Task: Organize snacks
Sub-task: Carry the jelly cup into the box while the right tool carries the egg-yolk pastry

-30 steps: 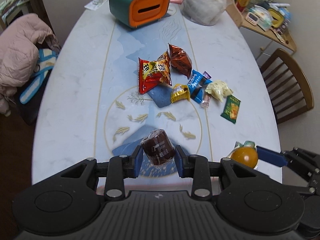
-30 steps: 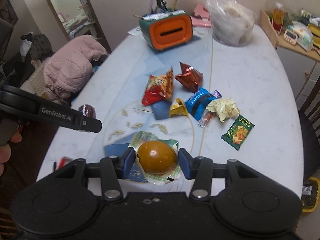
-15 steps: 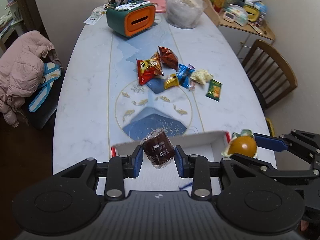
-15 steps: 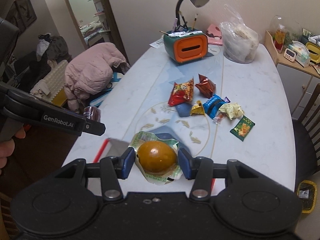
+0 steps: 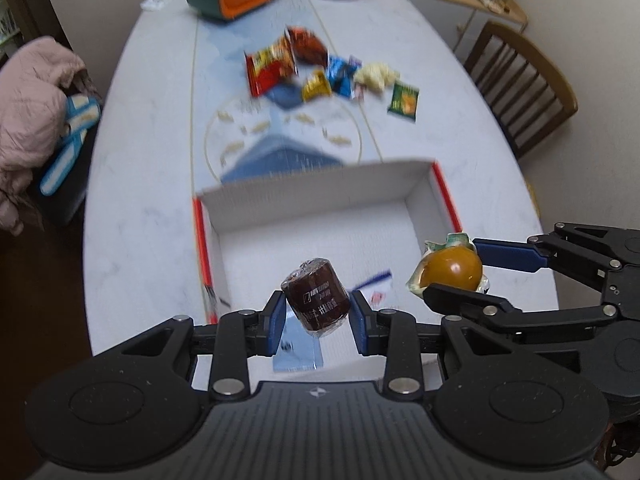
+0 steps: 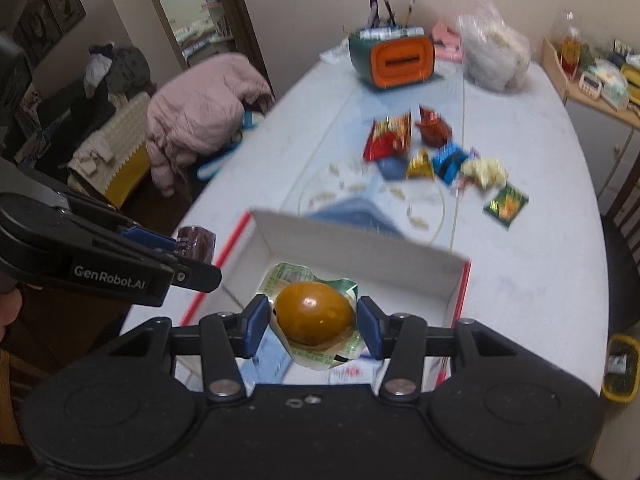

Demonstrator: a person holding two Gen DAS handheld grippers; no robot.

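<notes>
Now, from left to right: the left gripper (image 5: 316, 312) is clamped on a small dark brown wrapped roll (image 5: 316, 300), its blue pads pressing the roll's two sides, and it hangs over the near left part of the white box (image 5: 320, 196) with the red edges. Beside it, the right gripper (image 6: 312, 320) is closed narrow on a sealed brown egg (image 6: 316, 312) in its clear and green wrapper, above the near right part of the same box.

Both snacks are above the box and not yet in it, so the step in hand is the drop. To do it well, I would lower each one close to the box floor before letting go (the egg is round and would likely roll if dropped from height). Set the roll toward the left wall and the egg toward the right, so they land apart and the two tools do not knock together.

Farther along the table (image 5: 140, 160), the remaining packets (image 5: 320, 72) lie in a loose cluster, well apart from the box.
</notes>
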